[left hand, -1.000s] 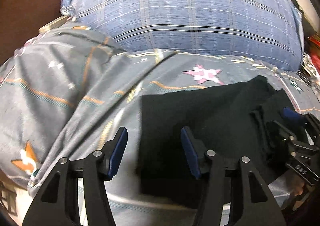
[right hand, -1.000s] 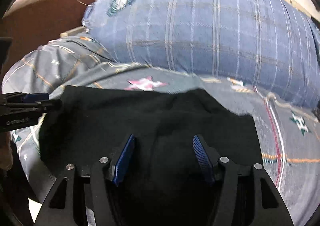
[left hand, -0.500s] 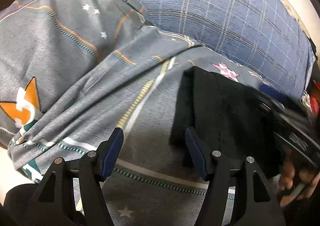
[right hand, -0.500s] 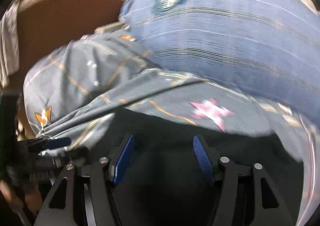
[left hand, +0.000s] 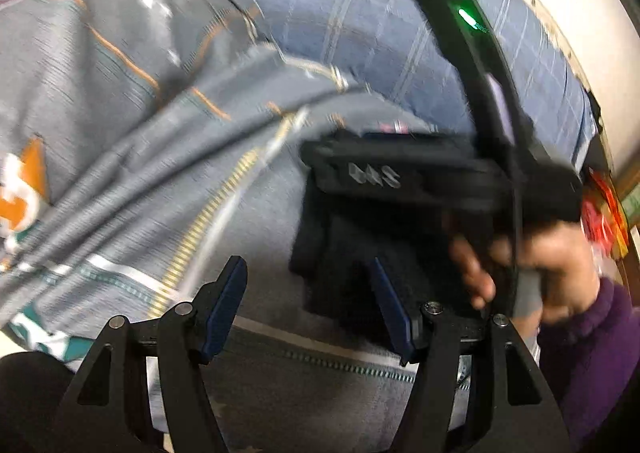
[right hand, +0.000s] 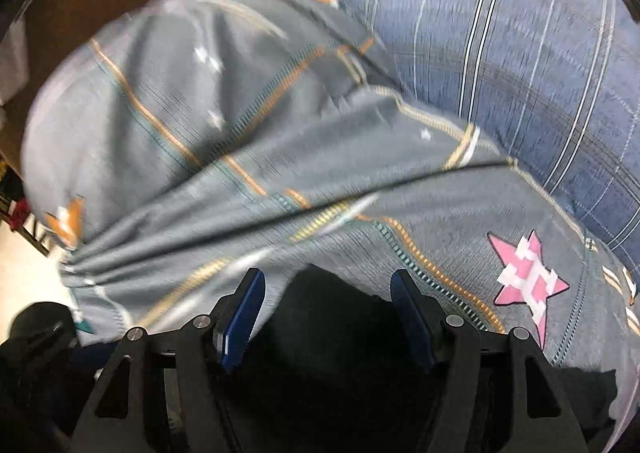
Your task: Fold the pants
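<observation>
The black pants are mostly covered by the blurry right gripper and hand, and cut off at the bottom edge in the right wrist view.

Bedroom at home: bed under grey star-print sheet, blue plaid pillow just behind the sheet's folds.

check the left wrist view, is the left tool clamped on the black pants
No, the left tool stands open over the grey bedspread, its pads clear of the black pants.

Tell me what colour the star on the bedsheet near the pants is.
Pink with white, the star shows best in the right wrist view.
</observation>
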